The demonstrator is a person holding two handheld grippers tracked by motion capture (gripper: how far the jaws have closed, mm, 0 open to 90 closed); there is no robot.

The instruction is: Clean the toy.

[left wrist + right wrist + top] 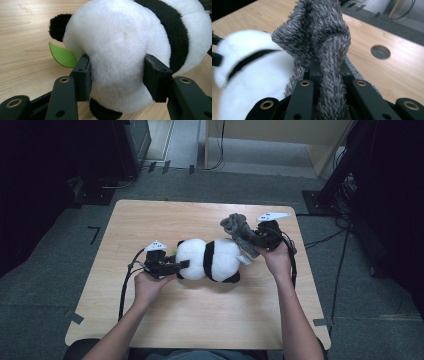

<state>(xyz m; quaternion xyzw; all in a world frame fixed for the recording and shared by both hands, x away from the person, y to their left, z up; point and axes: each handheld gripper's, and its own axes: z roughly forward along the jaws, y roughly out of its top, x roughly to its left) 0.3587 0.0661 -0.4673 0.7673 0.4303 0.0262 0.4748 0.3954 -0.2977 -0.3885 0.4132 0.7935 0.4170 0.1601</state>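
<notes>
From the high view, the panda [210, 260] lies mid-surface [200, 320], the left gripper [172, 267] at its head and the right gripper [257, 239] lifting a grey cloth [237, 231].

The left gripper view shows jaws squeezing the head; plush may slip free.

In the right gripper view, closed jaws pinch the cloth [322, 37], which could snag the panda [249, 75].
</notes>
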